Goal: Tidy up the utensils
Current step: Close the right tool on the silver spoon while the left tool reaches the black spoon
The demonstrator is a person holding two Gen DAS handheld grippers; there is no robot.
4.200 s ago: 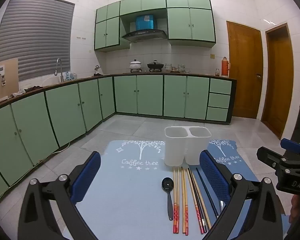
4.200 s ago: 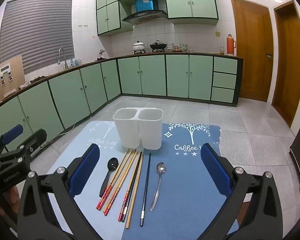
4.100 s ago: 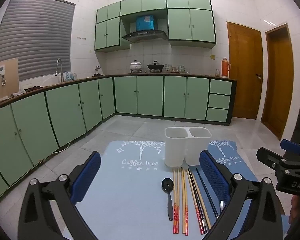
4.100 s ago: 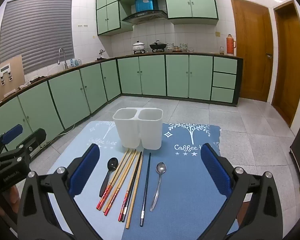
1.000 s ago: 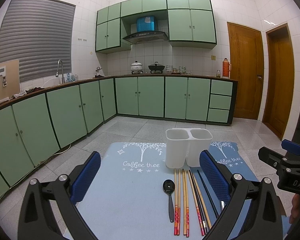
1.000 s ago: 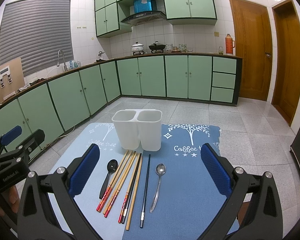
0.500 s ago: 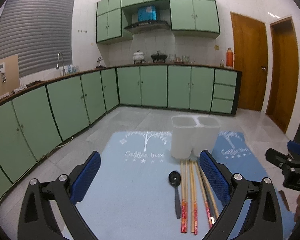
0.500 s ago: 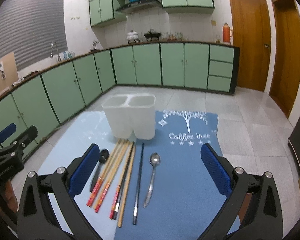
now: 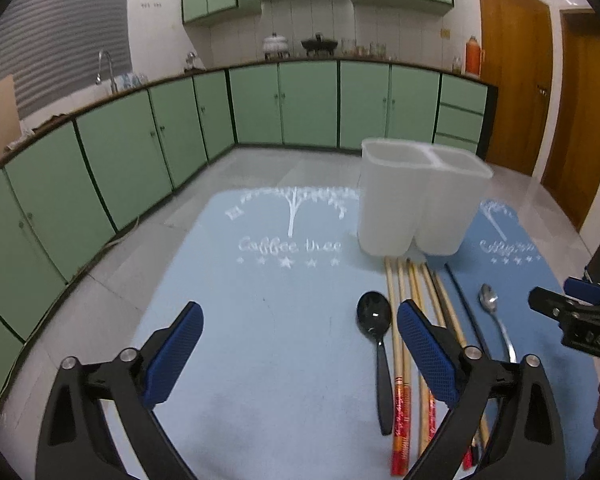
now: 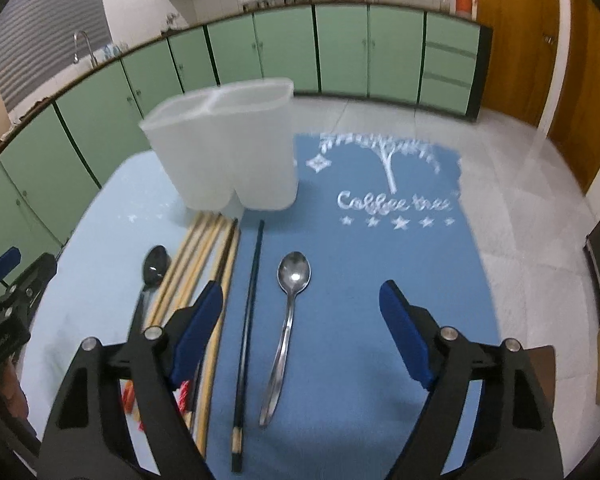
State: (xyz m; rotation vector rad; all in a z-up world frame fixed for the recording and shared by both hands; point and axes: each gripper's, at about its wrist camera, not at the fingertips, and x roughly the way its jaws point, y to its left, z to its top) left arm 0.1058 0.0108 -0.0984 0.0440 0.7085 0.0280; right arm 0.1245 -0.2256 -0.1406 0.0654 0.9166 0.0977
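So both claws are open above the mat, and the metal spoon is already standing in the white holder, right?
Not quite. The metal spoon is not in the white holder: the right wrist view shows it lying flat on the mat. Both claws, left and right, are open above the mat.

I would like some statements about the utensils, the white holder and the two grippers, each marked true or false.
1. The white holder already contains chopsticks. False: both compartments look empty.
2. The silver spoon lies on the darker blue mat. True.
3. The right gripper is shut on the silver spoon. False: it is open and holds nothing.
4. The black spoon lies left of the chopsticks. True.
5. The left gripper is open. True.
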